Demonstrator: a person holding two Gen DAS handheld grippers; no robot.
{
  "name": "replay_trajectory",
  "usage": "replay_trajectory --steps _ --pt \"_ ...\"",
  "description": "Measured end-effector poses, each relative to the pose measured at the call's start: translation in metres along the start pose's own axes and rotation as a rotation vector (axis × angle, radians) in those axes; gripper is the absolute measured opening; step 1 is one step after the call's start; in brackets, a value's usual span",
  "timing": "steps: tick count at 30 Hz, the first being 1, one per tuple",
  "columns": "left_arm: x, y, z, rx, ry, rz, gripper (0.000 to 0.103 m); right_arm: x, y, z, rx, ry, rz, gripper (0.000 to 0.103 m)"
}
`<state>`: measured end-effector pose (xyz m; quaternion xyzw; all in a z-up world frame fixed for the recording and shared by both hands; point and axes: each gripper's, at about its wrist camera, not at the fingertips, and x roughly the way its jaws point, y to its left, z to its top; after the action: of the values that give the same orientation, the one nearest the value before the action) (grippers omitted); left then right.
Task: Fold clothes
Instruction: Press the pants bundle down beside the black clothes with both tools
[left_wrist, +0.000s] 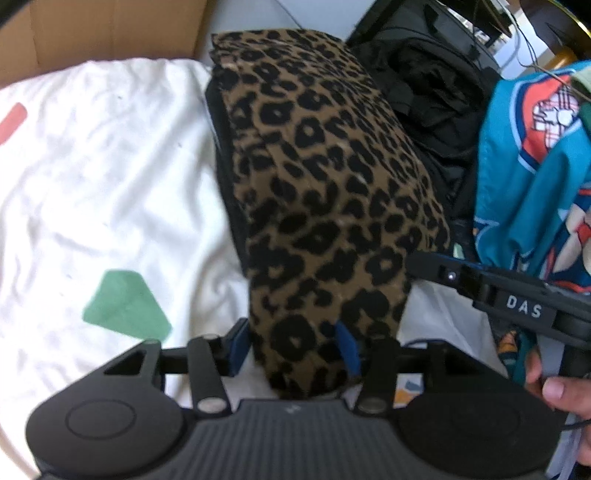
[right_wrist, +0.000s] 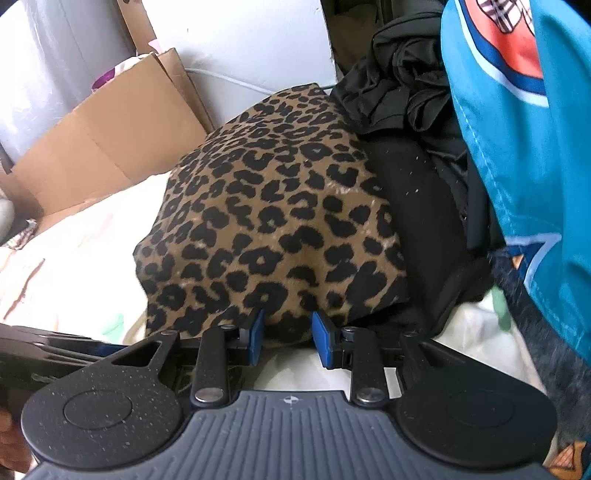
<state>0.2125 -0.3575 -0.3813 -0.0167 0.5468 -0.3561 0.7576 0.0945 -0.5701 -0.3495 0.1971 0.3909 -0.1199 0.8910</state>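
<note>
I have the folded leopard-print garment (left_wrist: 325, 192) lying on the white sheet (left_wrist: 110, 177), with a black pile of clothes (left_wrist: 436, 92) and a teal jersey (left_wrist: 532, 177) on its right. My left tongs (left_wrist: 295, 350) stand open with the garment's near end loose between the blue pads. My right tongs (right_wrist: 288, 332) are half closed at its near edge; I cannot tell whether they pinch it.

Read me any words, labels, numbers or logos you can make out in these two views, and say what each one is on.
"DAS": white capitals on the black arm of the right tool, seen from the left wrist view.
Small white mark on the grey ribbed body of the left tool: too small to read.
Small round white emblem on the right tool's grey ribbed body: a symbol, no letters.
Red and white graphic on the teal printed garment: no readable text.
</note>
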Motion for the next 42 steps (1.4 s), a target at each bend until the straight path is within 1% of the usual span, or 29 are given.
replay_trajectory --steps 2,4,5,6,7,9,12,15,20,21,23,24,26,29,30,31,34,37,42 --pt "0.001 0.000 -0.004 0.003 0.008 -0.012 0.053 -0.003 0.001 -0.004 0.007 0.008 0.016 0.036" --pt "0.001 0.000 -0.010 0.014 0.010 -0.010 0.043 -0.005 0.001 -0.008 0.016 0.018 0.024 0.036" --pt "0.000 0.000 -0.012 0.020 0.011 -0.006 0.035 -0.005 0.001 -0.011 0.029 0.024 0.028 0.036" --pt "-0.001 0.000 -0.014 0.024 0.012 -0.005 0.029 -0.005 0.001 -0.014 0.042 0.031 0.035 0.036" --pt "-0.002 0.001 -0.015 0.024 0.010 -0.010 0.026 -0.005 0.002 -0.018 0.053 0.040 0.045 0.036" --pt "-0.006 0.002 -0.017 0.023 0.009 -0.020 0.017 -0.005 0.004 -0.025 0.064 0.052 0.058 0.036" --pt "-0.010 0.000 -0.021 0.030 0.011 -0.040 0.011 -0.002 0.009 -0.032 0.075 0.071 0.078 0.036" --pt "-0.013 0.000 -0.023 0.027 0.013 -0.047 0.010 0.005 0.012 -0.036 0.085 0.097 0.089 0.036" --pt "-0.014 0.003 -0.024 0.007 0.014 -0.041 0.009 0.014 0.014 -0.040 0.089 0.130 0.082 0.027" --pt "-0.014 0.003 -0.023 0.009 0.014 -0.035 0.009 0.013 0.014 -0.040 0.089 0.137 0.084 0.024" --pt "-0.014 0.004 -0.020 0.008 0.013 -0.026 0.009 0.012 0.016 -0.039 0.084 0.151 0.097 0.011" --pt "-0.014 0.005 -0.019 0.007 0.012 -0.021 0.009 0.011 0.017 -0.040 0.080 0.159 0.103 0.008" --pt "-0.015 0.006 -0.019 -0.005 0.010 -0.010 0.010 0.008 0.019 -0.040 0.082 0.166 0.108 0.007" --pt "-0.019 0.010 -0.018 -0.030 0.004 -0.002 0.010 0.002 0.017 -0.041 0.123 0.171 0.121 0.005" --pt "-0.021 0.011 -0.019 -0.039 0.002 0.000 0.013 0.001 0.016 -0.042 0.136 0.177 0.121 0.003" --pt "-0.023 0.013 -0.019 -0.047 0.000 0.004 0.014 0.002 0.016 -0.044 0.142 0.191 0.113 0.002" --pt "-0.030 0.016 -0.022 -0.075 -0.013 0.013 0.017 0.003 0.016 -0.049 0.157 0.229 0.089 0.003" --pt "-0.037 0.018 -0.025 -0.102 -0.027 0.023 0.023 -0.006 0.016 -0.055 0.157 0.220 0.081 0.005" --pt "-0.051 0.019 -0.027 -0.129 -0.040 0.041 0.035 -0.022 0.019 -0.050 0.138 0.179 0.080 0.005"
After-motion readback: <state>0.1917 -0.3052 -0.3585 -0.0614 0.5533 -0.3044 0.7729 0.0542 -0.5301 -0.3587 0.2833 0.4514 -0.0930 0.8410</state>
